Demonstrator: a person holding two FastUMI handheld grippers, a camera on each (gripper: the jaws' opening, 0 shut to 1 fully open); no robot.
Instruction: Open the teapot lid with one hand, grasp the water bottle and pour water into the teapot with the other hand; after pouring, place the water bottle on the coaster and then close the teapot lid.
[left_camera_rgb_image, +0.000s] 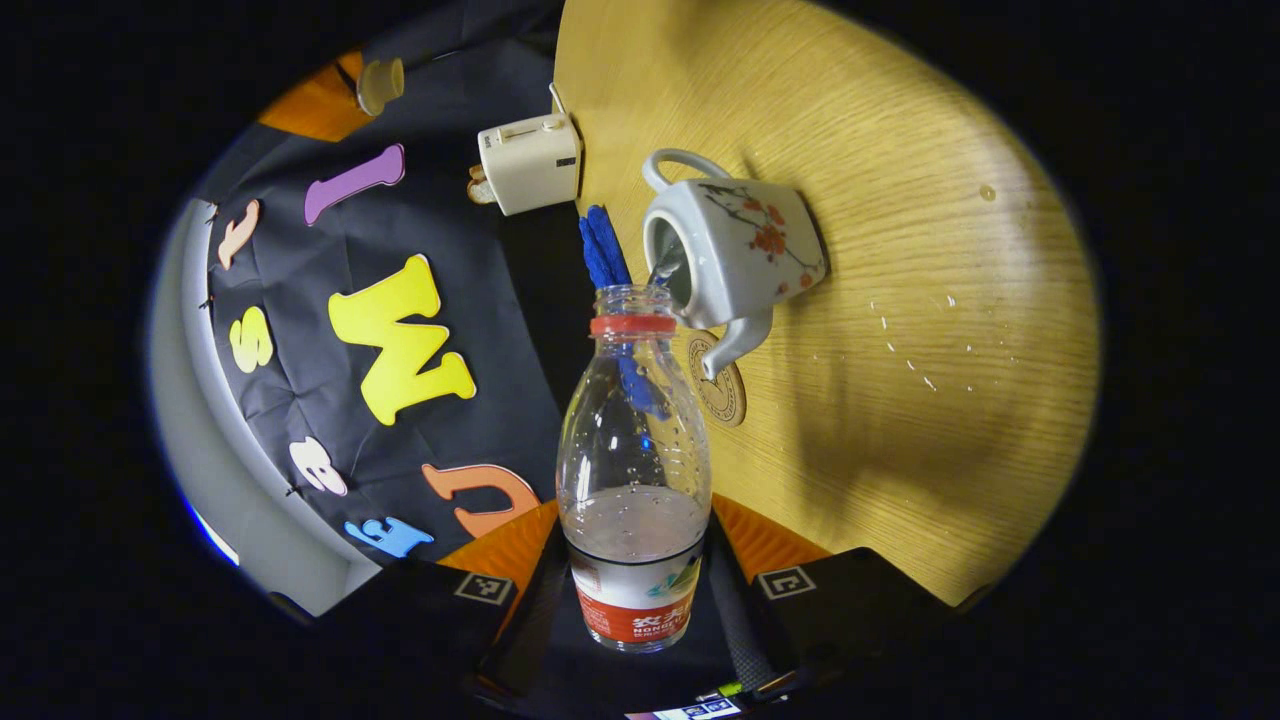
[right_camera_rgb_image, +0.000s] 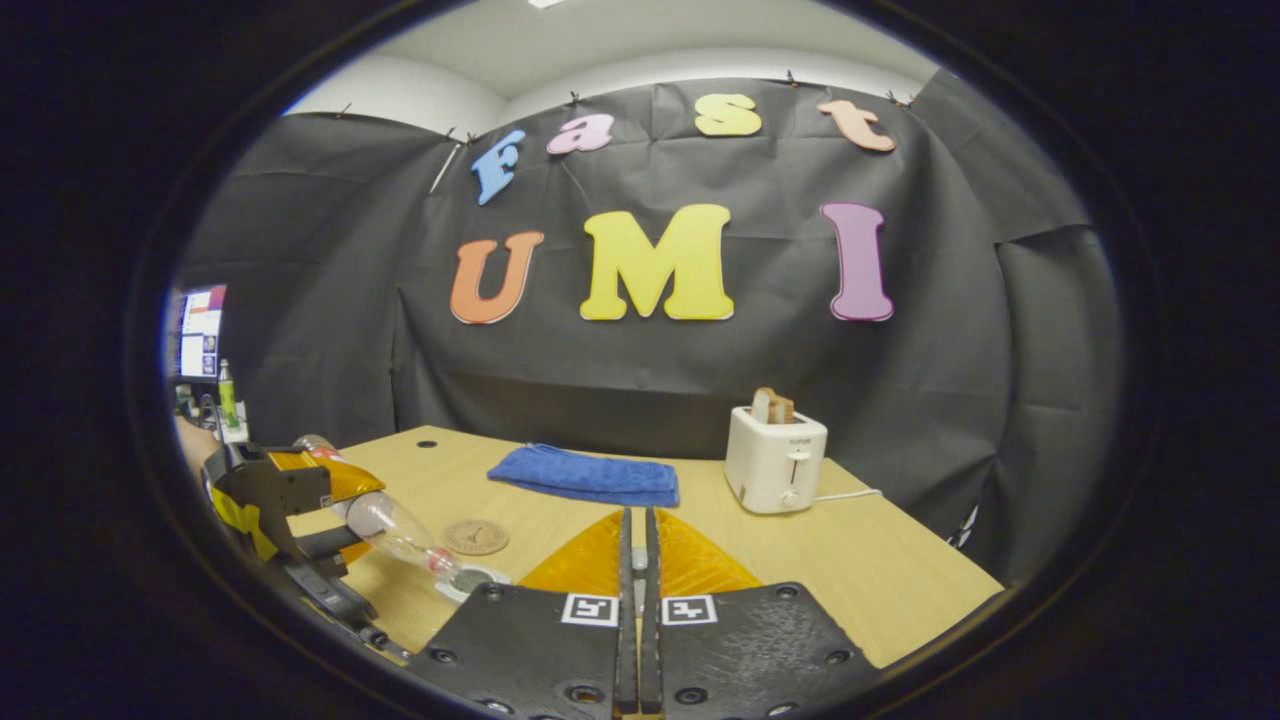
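My left gripper (left_camera_rgb_image: 635, 590) is shut on a clear plastic water bottle (left_camera_rgb_image: 633, 470) with a red neck ring and no cap. The bottle is tipped, its mouth at the open top of a white flowered teapot (left_camera_rgb_image: 740, 250), and a thin stream of water runs in. A round coaster (left_camera_rgb_image: 725, 395) lies just beyond the teapot's spout. In the right gripper view, the left gripper (right_camera_rgb_image: 335, 520) holds the tilted bottle (right_camera_rgb_image: 395, 530) over the teapot's rim (right_camera_rgb_image: 470, 580), near the coaster (right_camera_rgb_image: 476, 537). My right gripper (right_camera_rgb_image: 636, 540) has its fingers nearly together. Anything held in them is hidden.
A folded blue towel (right_camera_rgb_image: 585, 475) and a white toaster (right_camera_rgb_image: 775, 460) holding bread stand at the back of the wooden table (right_camera_rgb_image: 880, 570). Water drops (left_camera_rgb_image: 920, 350) speckle the tabletop beside the teapot. A monitor (right_camera_rgb_image: 200, 330) glows at far left.
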